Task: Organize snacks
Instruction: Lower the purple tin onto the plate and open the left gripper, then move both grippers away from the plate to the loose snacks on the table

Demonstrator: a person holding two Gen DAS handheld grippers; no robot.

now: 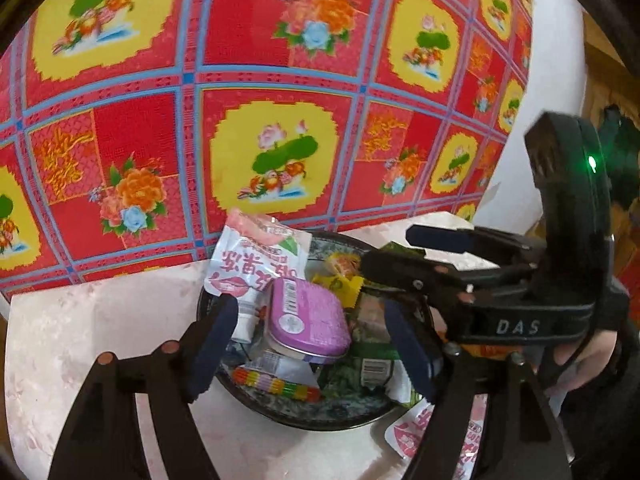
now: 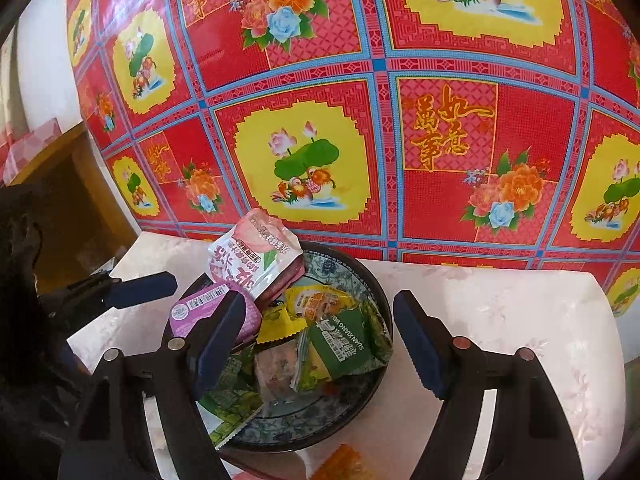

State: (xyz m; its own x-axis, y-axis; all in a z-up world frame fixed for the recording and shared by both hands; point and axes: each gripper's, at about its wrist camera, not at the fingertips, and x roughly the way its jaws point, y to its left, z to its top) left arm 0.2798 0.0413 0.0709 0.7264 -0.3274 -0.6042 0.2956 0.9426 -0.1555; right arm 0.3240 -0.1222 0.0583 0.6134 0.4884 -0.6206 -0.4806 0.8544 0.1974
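Note:
A dark patterned bowl (image 1: 256, 404) (image 2: 344, 276) on a white table holds several snacks: a pink-white jelly pouch (image 1: 252, 260) (image 2: 256, 256), a purple tin (image 1: 308, 316) (image 2: 200, 308), yellow candies (image 1: 340, 280) (image 2: 280, 320), and a green packet (image 2: 344, 344). My left gripper (image 1: 312, 352) is open above the bowl, jaws either side of the purple tin, holding nothing. My right gripper (image 2: 320, 344) is open above the bowl's green packet, empty; it also shows in the left wrist view (image 1: 404, 252).
A red, yellow and blue floral cloth (image 1: 280, 100) (image 2: 360, 120) hangs right behind the table (image 1: 80, 340) (image 2: 500, 312). Another pink-white pouch (image 1: 412, 432) lies on the table beside the bowl. An orange packet (image 2: 340, 464) lies at the near edge.

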